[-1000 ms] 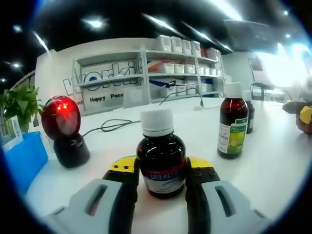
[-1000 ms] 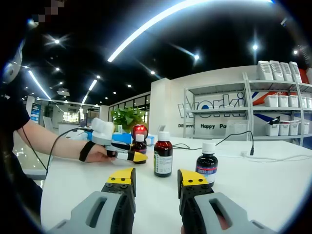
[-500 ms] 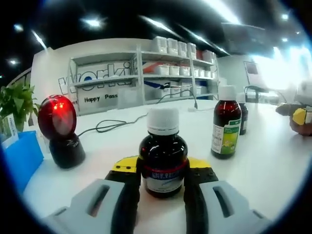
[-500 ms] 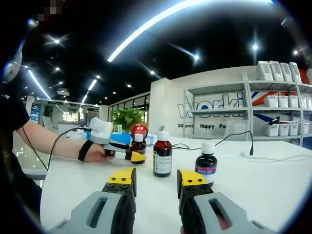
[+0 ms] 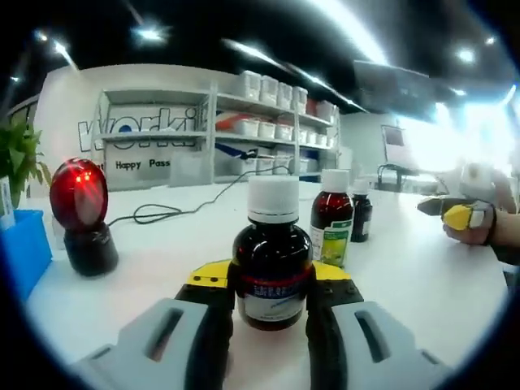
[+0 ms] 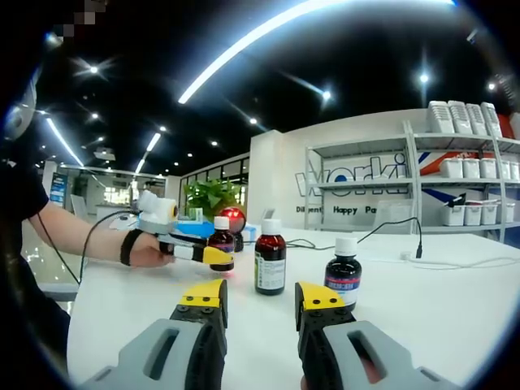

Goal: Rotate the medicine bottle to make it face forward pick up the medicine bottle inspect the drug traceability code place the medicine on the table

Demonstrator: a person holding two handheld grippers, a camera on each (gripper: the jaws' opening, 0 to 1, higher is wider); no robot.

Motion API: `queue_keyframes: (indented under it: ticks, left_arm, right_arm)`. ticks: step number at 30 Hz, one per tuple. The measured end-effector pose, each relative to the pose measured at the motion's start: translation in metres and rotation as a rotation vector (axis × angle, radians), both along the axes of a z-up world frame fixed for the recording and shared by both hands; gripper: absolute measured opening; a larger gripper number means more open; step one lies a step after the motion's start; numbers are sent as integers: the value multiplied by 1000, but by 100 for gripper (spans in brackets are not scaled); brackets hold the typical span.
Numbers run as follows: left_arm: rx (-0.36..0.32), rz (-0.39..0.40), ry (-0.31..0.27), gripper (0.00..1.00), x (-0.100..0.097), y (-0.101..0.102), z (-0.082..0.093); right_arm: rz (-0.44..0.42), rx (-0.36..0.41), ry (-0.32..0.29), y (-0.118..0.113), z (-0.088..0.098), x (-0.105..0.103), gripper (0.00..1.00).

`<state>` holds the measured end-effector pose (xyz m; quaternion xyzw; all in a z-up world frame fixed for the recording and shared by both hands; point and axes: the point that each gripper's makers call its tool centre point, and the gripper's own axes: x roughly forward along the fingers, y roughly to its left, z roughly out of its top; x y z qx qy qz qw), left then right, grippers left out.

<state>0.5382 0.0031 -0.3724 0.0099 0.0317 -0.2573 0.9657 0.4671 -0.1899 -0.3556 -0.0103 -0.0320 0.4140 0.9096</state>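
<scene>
White desk (image 5: 422, 276) under shop shelves: my left claw (image 5: 269, 284) clamps the small brown medicine bottle (image 5: 270, 253), label toward me.

Judging by the right gripper view, the bottle (image 6: 221, 242) hangs just off the desk, near the red scanner (image 5: 79, 213); next I should turn its code to that light. My right claw (image 6: 260, 302) waits wide, holding nothing.

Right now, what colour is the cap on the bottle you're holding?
White, on the dark brown medicine bottle; the left gripper view shows it best.
</scene>
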Motion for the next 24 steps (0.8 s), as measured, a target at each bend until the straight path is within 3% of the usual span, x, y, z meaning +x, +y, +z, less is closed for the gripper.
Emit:
queue_keyframes:
  ticks: [7,13,18,24]
  left_arm:
    - [-25,-89,-21,24,-25,-23,14]
    - [-64,-198,-28,24,-52,-65,23]
    - [-46,-314,-56,24,-77,-102,32]
    - [-33,-423,-43,24,-103,-137,25]
  right_arm:
    - [-7,11,-1,-2,2,1,28]
    - [-37,79,5,-13,11,6,28]
    - [-138,126,-25,-34,21,16,28]
    - [-193,199,-16,-54,28,23,24]
